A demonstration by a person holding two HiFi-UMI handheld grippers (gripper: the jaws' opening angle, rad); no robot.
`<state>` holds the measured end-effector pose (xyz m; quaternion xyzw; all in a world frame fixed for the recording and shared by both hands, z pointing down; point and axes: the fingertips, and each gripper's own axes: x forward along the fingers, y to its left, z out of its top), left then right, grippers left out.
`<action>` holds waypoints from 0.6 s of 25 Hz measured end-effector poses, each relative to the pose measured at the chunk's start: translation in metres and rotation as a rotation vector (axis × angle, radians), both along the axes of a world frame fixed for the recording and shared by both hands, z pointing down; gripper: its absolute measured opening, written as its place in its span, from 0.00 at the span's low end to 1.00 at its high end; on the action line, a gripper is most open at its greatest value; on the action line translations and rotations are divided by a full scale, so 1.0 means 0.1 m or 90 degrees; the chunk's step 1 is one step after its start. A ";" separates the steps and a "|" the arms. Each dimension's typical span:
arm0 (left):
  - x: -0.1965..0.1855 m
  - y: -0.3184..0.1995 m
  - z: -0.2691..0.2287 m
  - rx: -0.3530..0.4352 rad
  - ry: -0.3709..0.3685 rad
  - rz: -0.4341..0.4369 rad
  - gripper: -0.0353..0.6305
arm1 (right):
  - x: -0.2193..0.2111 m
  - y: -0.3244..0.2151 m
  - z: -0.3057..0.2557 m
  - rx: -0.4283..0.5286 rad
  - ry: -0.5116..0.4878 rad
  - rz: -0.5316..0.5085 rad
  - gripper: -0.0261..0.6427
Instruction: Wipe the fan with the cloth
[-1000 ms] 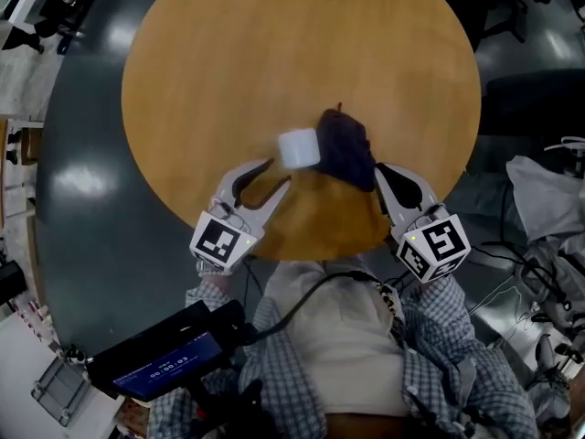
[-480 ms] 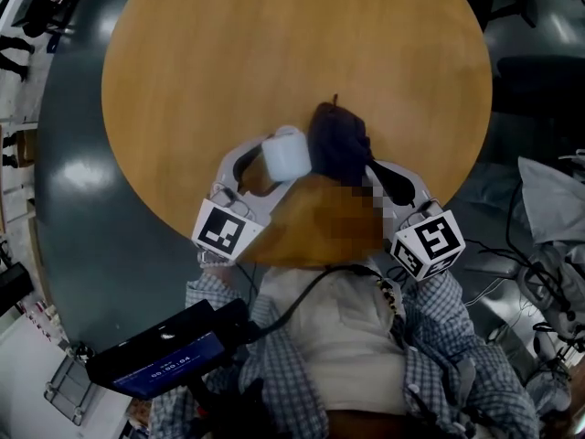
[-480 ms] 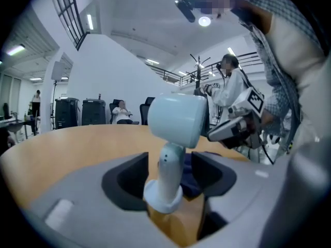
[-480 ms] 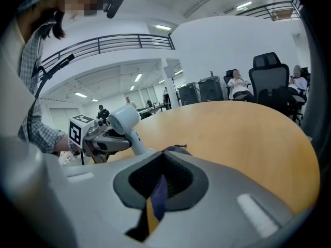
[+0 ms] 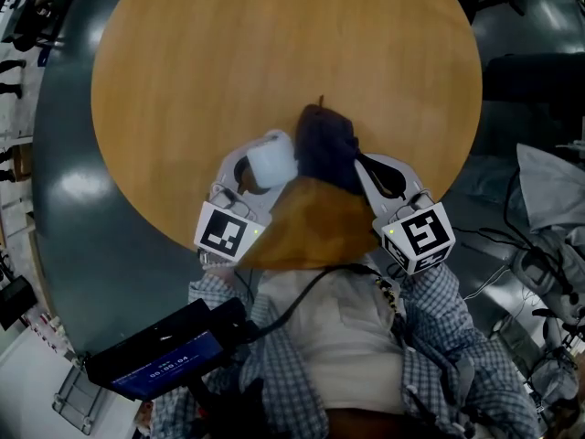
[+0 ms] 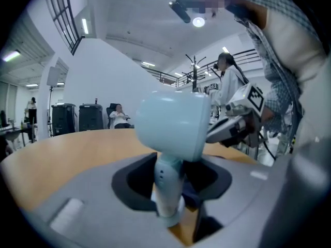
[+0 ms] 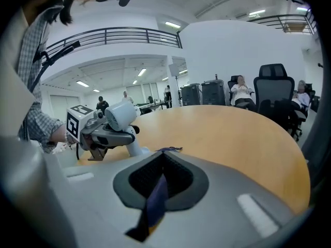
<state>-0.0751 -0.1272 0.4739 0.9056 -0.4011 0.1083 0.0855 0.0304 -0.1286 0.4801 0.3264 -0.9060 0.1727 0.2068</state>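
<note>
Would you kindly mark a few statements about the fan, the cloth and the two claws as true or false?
1. The fan stands with its stem between the left claw's jaws. True; those jaws have just been closing.
2. The right claw is empty. False: it is shut on the dark cloth.
3. The table is square. False: it is round.
4. The cloth lies on the table right beside the fan. True.

Smooth matt wood table (image 5: 228, 62), glossy wht plastic fan (image 5: 270, 163), soft dk cloth (image 5: 324, 149)
</note>
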 end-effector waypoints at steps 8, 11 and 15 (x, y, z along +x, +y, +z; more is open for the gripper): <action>0.20 0.10 0.04 0.018 -0.040 -0.003 0.30 | -0.10 -0.09 0.30 0.004 0.085 -0.116 0.22; 0.16 0.12 -0.04 0.012 -0.030 -0.029 0.29 | -0.24 -0.12 0.51 -0.014 0.124 -0.157 0.34; 0.06 0.12 -0.02 0.000 -0.023 -0.058 0.29 | -0.35 -0.19 0.83 -0.002 0.230 -0.197 0.42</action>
